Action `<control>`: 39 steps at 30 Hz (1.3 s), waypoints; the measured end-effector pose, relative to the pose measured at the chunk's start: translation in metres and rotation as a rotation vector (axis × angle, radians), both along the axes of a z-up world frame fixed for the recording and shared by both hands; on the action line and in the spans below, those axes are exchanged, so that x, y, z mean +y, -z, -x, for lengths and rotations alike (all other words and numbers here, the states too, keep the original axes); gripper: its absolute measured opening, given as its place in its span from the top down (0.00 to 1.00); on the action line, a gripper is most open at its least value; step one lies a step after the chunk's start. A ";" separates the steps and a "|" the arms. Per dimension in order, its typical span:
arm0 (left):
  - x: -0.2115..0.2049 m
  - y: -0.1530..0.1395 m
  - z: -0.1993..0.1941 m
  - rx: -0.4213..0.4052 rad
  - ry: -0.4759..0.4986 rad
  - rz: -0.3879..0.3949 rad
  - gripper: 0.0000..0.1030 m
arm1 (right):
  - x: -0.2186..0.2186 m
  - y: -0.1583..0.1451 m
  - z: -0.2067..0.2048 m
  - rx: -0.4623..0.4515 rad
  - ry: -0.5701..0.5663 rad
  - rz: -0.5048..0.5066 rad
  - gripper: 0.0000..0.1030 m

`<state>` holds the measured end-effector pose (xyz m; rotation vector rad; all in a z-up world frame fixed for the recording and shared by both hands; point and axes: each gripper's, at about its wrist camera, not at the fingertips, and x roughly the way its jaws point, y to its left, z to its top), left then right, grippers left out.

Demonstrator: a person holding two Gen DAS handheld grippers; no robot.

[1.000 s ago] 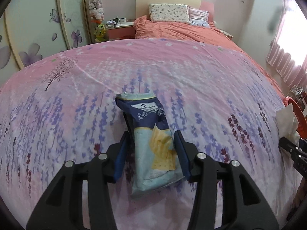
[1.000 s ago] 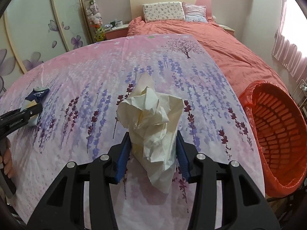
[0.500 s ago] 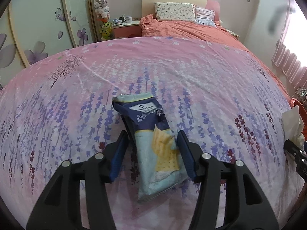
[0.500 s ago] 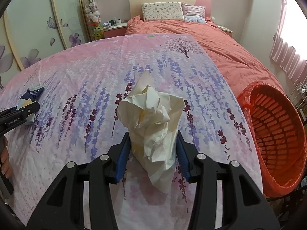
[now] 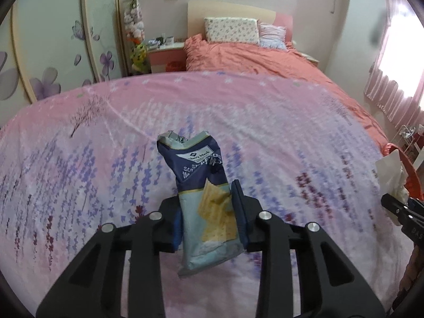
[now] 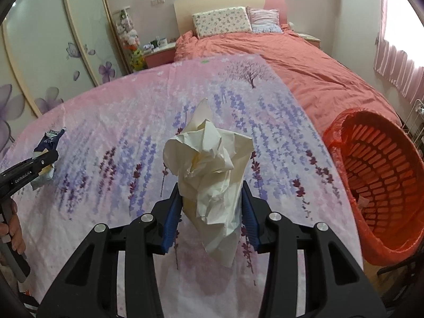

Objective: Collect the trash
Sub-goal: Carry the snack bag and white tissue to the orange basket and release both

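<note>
- left gripper (image 5: 209,221) clamped on wrapper (image 5: 204,193), frame centre.
- right gripper (image 6: 212,212) clamped on paper (image 6: 212,175).
- carry step; next likely release over basket (image 6: 384,175), right edge.

- The bedspread (image 6: 132,122) is pink, printed with purple lavender sprigs and a dark bare tree.
- The cracker bag (image 5: 204,193) is navy at the top, pale blue below, with yellow crackers pictured.
- The crumpled paper (image 6: 212,175) is cream.
- The basket (image 6: 381,185) is orange-red with a slotted wall.
- The quilt (image 6: 304,61) is coral.
- The pillow (image 6: 221,21) is white with small flowers.
- The wardrobe doors (image 5: 53,53) are pale with purple flowers.
- The curtain (image 6: 397,69) is pink.
- Both grippers are black with blue pads (image 6: 171,220).
</note>
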<state>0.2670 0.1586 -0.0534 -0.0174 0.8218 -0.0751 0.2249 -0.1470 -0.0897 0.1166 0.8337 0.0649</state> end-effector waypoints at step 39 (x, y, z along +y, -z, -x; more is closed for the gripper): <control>-0.293 -0.086 0.059 -0.154 0.542 0.091 0.68 | -0.177 -0.067 0.070 -0.186 0.271 -0.051 0.58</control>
